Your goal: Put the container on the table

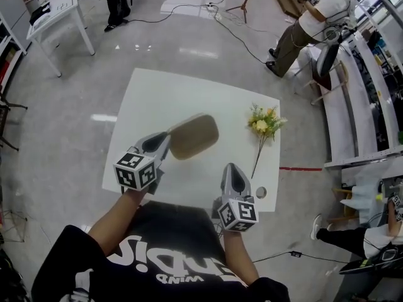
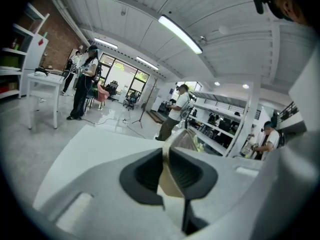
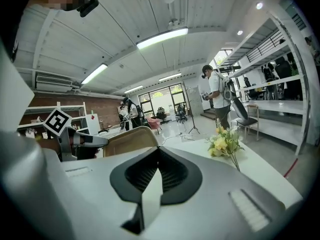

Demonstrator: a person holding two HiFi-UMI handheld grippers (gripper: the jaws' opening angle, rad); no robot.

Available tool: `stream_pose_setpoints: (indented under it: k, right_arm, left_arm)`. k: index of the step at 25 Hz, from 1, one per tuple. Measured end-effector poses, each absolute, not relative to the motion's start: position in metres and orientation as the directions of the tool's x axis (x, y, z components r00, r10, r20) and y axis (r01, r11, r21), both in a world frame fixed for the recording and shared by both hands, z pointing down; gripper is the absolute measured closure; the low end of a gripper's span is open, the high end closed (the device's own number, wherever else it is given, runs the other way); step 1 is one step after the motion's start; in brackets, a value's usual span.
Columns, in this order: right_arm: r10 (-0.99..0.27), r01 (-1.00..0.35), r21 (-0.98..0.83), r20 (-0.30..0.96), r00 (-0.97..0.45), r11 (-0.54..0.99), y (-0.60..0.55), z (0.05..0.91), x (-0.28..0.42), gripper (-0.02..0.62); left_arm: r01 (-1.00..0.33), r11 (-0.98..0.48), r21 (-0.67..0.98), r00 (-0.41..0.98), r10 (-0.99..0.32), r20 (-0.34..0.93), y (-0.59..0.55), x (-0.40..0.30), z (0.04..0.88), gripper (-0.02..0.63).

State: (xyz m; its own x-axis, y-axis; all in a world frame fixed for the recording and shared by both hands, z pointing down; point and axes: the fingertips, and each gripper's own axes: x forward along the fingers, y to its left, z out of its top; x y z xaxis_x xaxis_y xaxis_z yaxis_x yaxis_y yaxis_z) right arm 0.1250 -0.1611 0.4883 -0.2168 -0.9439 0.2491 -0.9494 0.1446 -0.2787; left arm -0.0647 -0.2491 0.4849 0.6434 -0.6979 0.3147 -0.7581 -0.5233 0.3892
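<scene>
A tan, rounded-rectangular container (image 1: 195,136) hangs tilted over the middle of the white table (image 1: 164,93). My left gripper (image 1: 166,142) is shut on its near rim; in the left gripper view the thin tan wall (image 2: 168,176) is pinched between the dark pads (image 2: 145,174). My right gripper (image 1: 233,169) hovers over the table's front edge, to the right of the container, shut with nothing in it (image 3: 157,151). The right gripper view shows the container (image 3: 131,140) and the left gripper (image 3: 75,140) off to the left.
A bunch of yellow flowers (image 1: 264,124) lies on the table's right side, also in the right gripper view (image 3: 225,144). A round hole (image 1: 261,192) sits near the front right corner. A person (image 1: 305,27), a chair and shelves (image 1: 365,99) stand to the right; a small white table (image 1: 56,14) stands far left.
</scene>
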Motion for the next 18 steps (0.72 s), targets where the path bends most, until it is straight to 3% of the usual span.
stream_pose_setpoints:
  k: [18]
  right_arm:
    - [-0.938,-0.94,-0.298,0.249,-0.242,0.164,-0.189,0.505,0.156,0.597]
  left_arm:
    - [-0.751,-0.356,0.557,0.634,-0.625,0.455,-0.287,-0.03,0.576,0.561]
